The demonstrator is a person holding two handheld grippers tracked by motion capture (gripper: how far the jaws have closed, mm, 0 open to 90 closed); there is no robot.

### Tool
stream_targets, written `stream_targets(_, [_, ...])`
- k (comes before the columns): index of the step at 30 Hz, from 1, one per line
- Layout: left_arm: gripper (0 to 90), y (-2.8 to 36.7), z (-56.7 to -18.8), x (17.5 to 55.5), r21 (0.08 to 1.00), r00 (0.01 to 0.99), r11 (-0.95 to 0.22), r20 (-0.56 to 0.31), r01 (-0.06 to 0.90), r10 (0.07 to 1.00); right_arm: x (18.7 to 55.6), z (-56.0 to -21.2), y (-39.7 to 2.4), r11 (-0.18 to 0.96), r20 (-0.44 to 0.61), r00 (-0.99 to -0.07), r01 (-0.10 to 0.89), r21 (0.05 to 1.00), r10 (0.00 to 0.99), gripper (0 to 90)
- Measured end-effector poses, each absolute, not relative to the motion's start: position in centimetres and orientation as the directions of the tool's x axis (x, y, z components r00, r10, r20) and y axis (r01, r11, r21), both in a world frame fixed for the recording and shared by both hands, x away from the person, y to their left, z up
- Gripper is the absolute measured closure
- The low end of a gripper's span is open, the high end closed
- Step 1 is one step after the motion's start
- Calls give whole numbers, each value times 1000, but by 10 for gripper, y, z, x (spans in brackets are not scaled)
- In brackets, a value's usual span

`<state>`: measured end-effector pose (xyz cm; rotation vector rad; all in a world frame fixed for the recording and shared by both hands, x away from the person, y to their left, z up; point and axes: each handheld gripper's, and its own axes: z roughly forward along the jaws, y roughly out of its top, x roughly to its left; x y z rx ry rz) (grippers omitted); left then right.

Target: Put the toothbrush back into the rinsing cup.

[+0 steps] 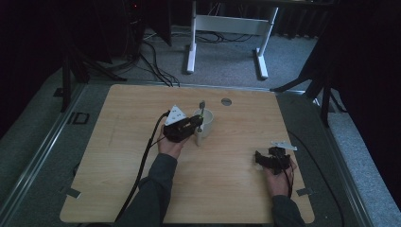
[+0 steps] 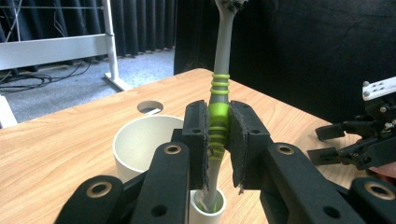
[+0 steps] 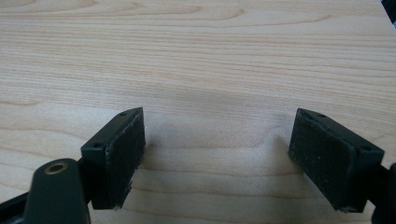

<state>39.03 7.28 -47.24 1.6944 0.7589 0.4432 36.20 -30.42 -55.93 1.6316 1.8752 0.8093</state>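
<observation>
My left gripper (image 1: 194,126) (image 2: 218,128) is shut on a grey toothbrush (image 1: 201,111) (image 2: 221,60), its pads (image 2: 197,135) pressing the green ribbed grip. The brush stands nearly upright with its head at the top. Its lower end sits inside a small white tube (image 1: 198,140) (image 2: 208,206). A white cup (image 1: 206,120) (image 2: 140,140) stands right beside the tube, just behind the brush. My right gripper (image 1: 260,159) (image 3: 219,149) rests low near the table's front right, jaws wide open with nothing between them, and it appears at the right edge of the left gripper view (image 2: 343,142).
The light wooden table (image 1: 227,184) (image 3: 196,56) has a round cable hole (image 1: 226,101) (image 2: 150,106) at the back. Cables trail from both grippers off the front edge. A white desk frame (image 1: 227,28) stands on the grey floor beyond the table.
</observation>
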Motion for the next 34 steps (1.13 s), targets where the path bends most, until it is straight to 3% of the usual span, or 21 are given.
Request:
stream_targets(5, [749,73,-475,389,954,712,-151,-83,259,697,362,-559,-304,95,-1,-138,679,728,990,181])
stream_targets(8, [525,71,-477,389,936,686,-191,-69,296,724,362,-559,-304,96,-1,-139,679,728,990,181])
stream_targets(14, [369,74,-481,385,920,682,-230,-53,318,730,362,-559,-304,96,-1,-139,679,728,990,181])
stream_targets(34, [354,108,-499,369,880,616,-265,-39,395,787,362,-559,-304,96,0,-139,679,728,990,181])
